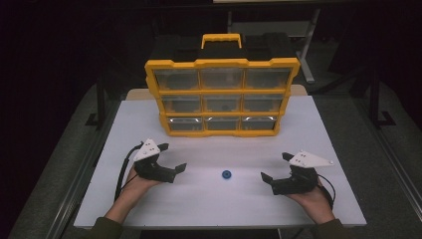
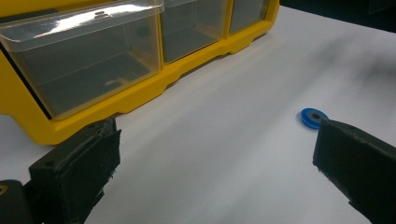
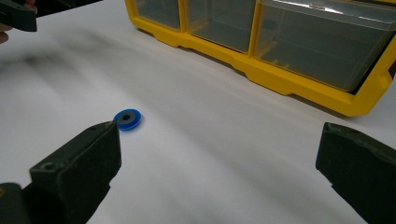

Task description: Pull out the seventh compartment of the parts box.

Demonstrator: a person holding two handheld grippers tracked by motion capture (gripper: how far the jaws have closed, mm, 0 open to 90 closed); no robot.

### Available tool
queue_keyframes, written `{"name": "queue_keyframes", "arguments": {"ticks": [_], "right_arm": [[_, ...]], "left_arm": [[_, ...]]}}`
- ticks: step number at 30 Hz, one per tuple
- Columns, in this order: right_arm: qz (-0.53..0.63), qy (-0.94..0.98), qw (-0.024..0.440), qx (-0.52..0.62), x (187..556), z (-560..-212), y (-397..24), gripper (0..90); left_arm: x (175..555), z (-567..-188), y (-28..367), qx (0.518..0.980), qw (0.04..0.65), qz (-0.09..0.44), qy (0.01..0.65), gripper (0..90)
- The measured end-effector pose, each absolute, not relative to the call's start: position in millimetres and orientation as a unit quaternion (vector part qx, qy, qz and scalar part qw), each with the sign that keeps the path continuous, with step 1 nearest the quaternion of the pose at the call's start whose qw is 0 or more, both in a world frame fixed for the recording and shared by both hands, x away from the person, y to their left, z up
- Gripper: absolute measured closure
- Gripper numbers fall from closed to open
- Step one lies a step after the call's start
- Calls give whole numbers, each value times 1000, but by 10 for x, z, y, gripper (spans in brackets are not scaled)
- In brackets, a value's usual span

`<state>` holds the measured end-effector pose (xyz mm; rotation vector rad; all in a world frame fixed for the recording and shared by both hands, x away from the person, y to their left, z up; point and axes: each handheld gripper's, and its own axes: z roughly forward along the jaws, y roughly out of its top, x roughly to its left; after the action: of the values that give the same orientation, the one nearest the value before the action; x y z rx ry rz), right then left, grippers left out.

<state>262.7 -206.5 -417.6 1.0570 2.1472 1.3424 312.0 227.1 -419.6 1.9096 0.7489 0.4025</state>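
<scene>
A small blue ring with a dark centre lies flat on the white table, between my two grippers. My left gripper rests at the left, open, with nothing between its jaws. My right gripper rests at the right, also open and empty. In the left gripper view the ring lies just beyond the right jaw of the open gripper. The right gripper view shows the ring just past the left jaw tip of the open gripper. Neither gripper touches it.
A yellow organizer case with several clear drawers and a top handle stands upright at the back middle of the table. Its bottom drawers look empty. The left gripper's jaw shows at top left of the right gripper view.
</scene>
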Motion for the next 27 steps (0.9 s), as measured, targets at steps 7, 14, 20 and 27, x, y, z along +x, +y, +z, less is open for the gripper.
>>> {"name": "queue_keyframes", "arguments": {"ticks": [7,14,20,27], "right_arm": [[478,767,198,379,2631,-4176,-2063,0],[478,766,196,381,2632,-4177,-2063,0],[478,767,196,380,2635,-4180,-2066,0],[477,767,196,381,2632,-4179,-2061,0]], "left_arm": [[3158,-4174,2238,788,505,167,310,0],[3185,-4171,2196,790,504,165,308,0],[3193,-4177,2184,791,504,159,308,1],[3204,-4167,2166,790,505,159,310,1]]}}
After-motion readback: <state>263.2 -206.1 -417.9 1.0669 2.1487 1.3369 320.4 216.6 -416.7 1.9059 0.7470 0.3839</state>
